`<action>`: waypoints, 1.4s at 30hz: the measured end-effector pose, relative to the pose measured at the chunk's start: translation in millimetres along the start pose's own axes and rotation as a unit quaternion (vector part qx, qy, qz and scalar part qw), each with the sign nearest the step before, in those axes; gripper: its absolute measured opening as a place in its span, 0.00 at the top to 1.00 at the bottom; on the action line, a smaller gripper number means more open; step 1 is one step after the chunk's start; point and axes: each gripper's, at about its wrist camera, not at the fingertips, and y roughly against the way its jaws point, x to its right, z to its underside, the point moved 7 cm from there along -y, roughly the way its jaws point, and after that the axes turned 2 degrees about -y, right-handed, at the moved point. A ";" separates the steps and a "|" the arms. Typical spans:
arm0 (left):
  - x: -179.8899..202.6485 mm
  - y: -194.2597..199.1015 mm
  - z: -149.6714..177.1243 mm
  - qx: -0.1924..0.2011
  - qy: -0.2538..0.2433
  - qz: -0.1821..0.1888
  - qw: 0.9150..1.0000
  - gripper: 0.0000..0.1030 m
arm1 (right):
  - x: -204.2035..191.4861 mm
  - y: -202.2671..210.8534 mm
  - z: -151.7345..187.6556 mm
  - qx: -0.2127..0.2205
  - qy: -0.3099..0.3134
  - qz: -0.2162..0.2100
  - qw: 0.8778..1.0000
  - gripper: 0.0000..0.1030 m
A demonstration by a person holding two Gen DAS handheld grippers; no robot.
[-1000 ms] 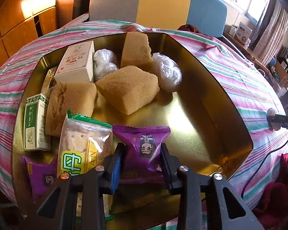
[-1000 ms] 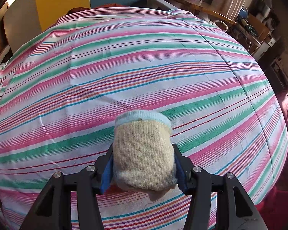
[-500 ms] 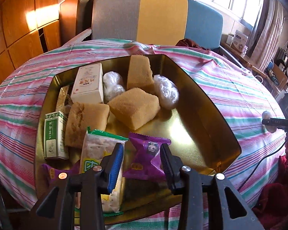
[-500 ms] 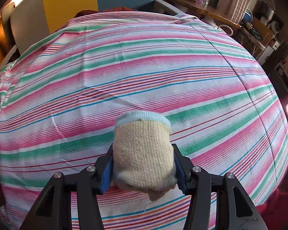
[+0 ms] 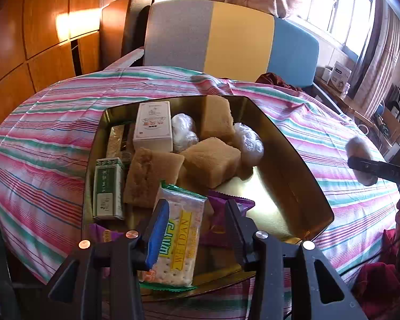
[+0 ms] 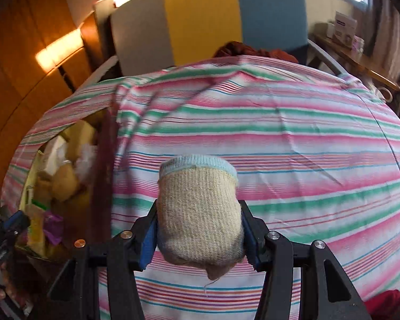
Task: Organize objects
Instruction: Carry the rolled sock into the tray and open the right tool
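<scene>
A gold tray (image 5: 304,170) on the striped cloth holds snack packets, brown cakes (image 5: 213,160), a white box (image 5: 153,125) and a green box (image 5: 108,186). My left gripper (image 5: 197,208) hovers over the tray's near end with its jaws opening and nothing held. Below it lie a purple packet (image 5: 221,218) and a cracker packet (image 5: 181,237). My right gripper (image 6: 198,208) is shut on a rolled beige sock (image 6: 198,213) with a pale blue cuff, above the cloth to the right of the tray (image 6: 37,170). The sock (image 5: 358,146) also shows in the left wrist view.
A grey, yellow and blue chair back (image 5: 226,40) stands behind the table. The striped cloth (image 6: 306,133) stretches bare to the right of the tray. Wooden wall panels are at the left. A shelf with boxes (image 5: 338,76) is at the far right, and a red cloth (image 5: 376,280) lies low right.
My left gripper let go of the purple packet, opened and drew up and back. My right gripper carried the sock leftward, bringing the tray into its view.
</scene>
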 end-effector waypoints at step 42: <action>-57.0 44.7 -4.7 0.041 0.074 -0.166 0.983 0.34 | -182.4 3.6 54.9 0.043 0.152 -0.073 0.985 0.25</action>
